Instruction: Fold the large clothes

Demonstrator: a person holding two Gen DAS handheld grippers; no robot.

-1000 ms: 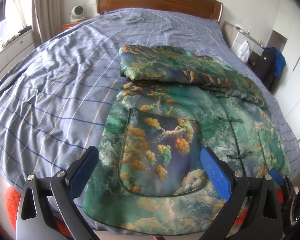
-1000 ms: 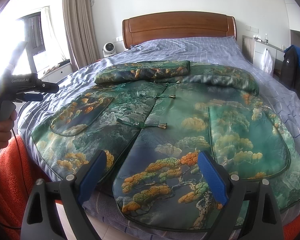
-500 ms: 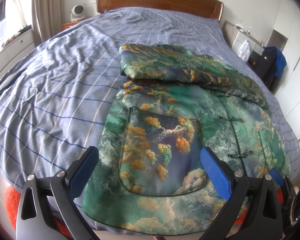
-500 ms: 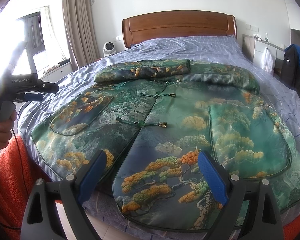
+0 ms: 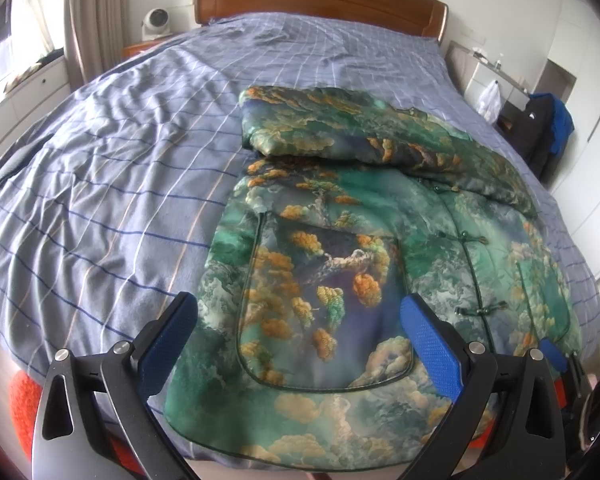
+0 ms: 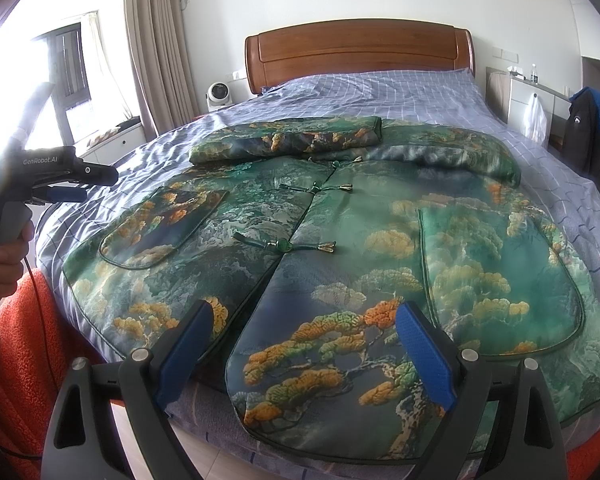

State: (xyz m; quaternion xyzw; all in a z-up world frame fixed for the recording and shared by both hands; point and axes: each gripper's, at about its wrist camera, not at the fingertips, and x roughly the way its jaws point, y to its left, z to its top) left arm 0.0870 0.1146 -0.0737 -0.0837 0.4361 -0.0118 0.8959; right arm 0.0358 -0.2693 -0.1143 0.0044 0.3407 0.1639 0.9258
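Observation:
A large green padded jacket [image 5: 339, 264] with orange pine print lies flat on the bed, hem at the near edge, both sleeves folded across its top. It fills the right wrist view [image 6: 339, 240], front shut with knot buttons. My left gripper [image 5: 300, 344] is open and empty, hovering over the jacket's left hem by a patch pocket. My right gripper [image 6: 303, 348] is open and empty above the hem's centre split. The left gripper also shows in the right wrist view [image 6: 56, 184], held in a hand.
The bed [image 5: 112, 184] has a blue checked sheet and a wooden headboard [image 6: 355, 52]. An orange blanket [image 6: 24, 356] hangs at the near edge. A white fan [image 6: 220, 94] stands at the back left, a dark coat [image 6: 591, 132] on a chair at right.
Both grippers have edged slightly forward and lower toward the hem. The jacket has not moved.

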